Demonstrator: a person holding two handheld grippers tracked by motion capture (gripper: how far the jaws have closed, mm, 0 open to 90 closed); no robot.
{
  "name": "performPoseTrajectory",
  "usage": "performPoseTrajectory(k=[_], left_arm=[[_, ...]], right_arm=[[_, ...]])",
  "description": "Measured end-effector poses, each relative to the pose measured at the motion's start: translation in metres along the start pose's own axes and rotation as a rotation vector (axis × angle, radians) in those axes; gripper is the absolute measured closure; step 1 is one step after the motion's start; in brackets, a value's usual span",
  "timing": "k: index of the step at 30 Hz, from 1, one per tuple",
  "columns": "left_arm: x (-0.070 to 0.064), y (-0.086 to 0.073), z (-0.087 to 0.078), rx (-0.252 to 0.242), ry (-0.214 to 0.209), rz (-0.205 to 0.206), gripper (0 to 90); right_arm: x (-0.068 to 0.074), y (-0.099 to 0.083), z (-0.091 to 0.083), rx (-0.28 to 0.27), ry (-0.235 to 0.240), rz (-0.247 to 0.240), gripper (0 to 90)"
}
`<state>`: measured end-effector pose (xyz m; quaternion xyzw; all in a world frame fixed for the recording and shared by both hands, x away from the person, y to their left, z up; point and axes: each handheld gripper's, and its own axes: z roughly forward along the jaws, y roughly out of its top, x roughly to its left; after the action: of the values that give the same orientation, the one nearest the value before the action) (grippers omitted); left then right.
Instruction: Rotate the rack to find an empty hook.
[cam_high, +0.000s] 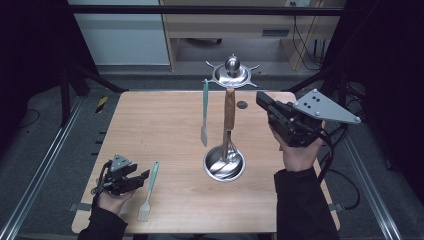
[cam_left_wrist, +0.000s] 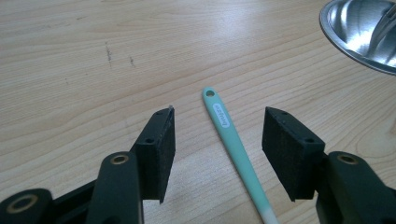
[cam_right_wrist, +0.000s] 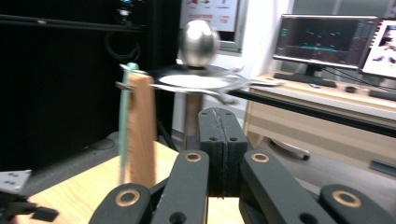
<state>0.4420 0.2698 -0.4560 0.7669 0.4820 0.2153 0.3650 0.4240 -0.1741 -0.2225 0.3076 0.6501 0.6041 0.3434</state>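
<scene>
High view looking down on the whole table, left gripper view skimming close over its wood, right gripper view facing the utensil rack, shared with the high view.

Cut off, blurred or hidden

In the left gripper view the green brush loses its bristle end below the frame and the steel base runs off the corner; the rack top blurs in the right gripper view
</scene>
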Motion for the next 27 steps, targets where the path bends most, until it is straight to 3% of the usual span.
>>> performPoseTrajectory(k=[10, 17, 27], left_arm=[[0.0, 0.0, 0.0, 0.001, -0.004, -0.002, 43.9], [0.0, 0.0, 0.0, 0.002, -0.006, -0.002, 43.9], [-0.001, 0.0, 0.001, 0.012, -0.006, 0.001, 43.7]], right_arm=[[-0.014, 0.003, 0.01, 0.004, -0.061, 0.006, 90.0], [-0.011, 0.007, 0.012, 0.001, -0.054, -0.008, 90.0], [0.0, 0.008, 0.008, -0.009, 0.001, -0.027, 90.0]])
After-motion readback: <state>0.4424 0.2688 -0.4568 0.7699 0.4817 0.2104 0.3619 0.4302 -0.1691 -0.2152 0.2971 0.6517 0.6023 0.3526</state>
